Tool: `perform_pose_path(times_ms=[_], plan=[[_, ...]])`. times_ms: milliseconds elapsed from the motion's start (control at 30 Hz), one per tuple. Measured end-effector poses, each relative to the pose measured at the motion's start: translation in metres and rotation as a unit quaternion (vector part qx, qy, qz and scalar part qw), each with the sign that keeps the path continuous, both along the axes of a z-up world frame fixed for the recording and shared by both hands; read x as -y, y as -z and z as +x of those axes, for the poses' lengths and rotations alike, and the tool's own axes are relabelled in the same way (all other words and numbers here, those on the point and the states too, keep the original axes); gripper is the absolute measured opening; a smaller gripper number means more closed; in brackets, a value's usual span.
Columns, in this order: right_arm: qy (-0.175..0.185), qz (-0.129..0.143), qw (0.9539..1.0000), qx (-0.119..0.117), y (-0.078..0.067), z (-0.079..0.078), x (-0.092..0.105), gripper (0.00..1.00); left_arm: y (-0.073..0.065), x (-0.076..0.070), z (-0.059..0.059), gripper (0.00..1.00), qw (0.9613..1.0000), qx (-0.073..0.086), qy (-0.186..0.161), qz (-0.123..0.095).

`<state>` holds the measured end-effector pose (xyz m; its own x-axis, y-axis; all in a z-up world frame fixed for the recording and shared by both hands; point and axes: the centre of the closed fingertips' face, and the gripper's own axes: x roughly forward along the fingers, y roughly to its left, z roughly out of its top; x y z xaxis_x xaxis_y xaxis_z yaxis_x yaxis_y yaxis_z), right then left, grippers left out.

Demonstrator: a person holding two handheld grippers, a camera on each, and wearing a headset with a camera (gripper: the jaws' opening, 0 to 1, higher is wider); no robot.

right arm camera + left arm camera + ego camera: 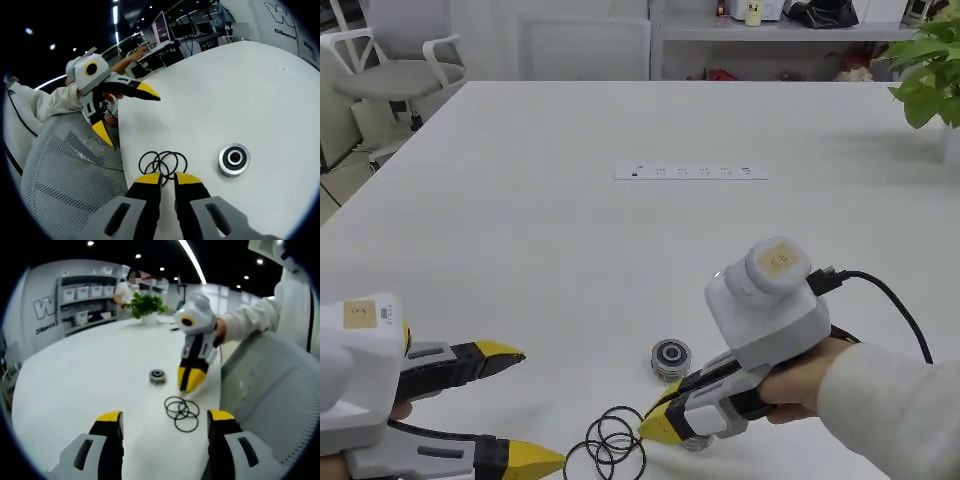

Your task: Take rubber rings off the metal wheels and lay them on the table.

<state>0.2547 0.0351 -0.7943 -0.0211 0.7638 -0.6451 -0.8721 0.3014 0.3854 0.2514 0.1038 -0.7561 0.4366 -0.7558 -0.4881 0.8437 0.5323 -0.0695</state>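
My right gripper [168,178] has its yellow-tipped jaws drawn almost together, with nothing I can make out between them. Their tips sit right at the edge of a pile of thin black rubber rings [162,162]. The rings lie overlapping on the white table [570,230], close to its near edge. The small round silver metal wheel [670,358] lies flat just beyond them, further in from that edge. I cannot tell whether a ring sits on its rim. My left gripper [525,405] hangs wide apart and empty by the same edge, on the other side of the pile.

The main risk, as I judge it, is the pile. The rings look light and interlaced, so a jaw tip drawn back carelessly could hook one and drag the rest. With the near edge so close, they could go off the table. The wheel is the other worry. It is smooth, round and loose, so it may skid or squirt out of a pinch if I close off-centre. A stretched ring could also snap free and fly.
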Motion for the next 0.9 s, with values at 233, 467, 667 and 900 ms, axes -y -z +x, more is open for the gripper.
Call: perform_pose_path(times_ms=[233,467,667,900], plan=[[0.014,0.015,0.9998,0.008,-0.010,0.007,0.001,0.10,-0.001,0.000,0.001,0.70,1.0000,0.000,-0.002,-0.003],[0.028,0.028,0.9989,0.026,-0.021,0.016,0.003,0.17,-0.003,-0.003,0.002,0.71,0.9999,0.000,-0.011,-0.008],[0.035,0.039,0.9980,0.034,-0.030,0.020,0.006,0.25,-0.004,-0.010,0.003,0.75,0.9996,0.003,-0.027,-0.010],[0.062,0.064,0.9944,0.057,-0.048,0.034,0.013,0.38,-0.004,-0.016,0.002,0.76,0.9992,0.003,-0.039,-0.009]])
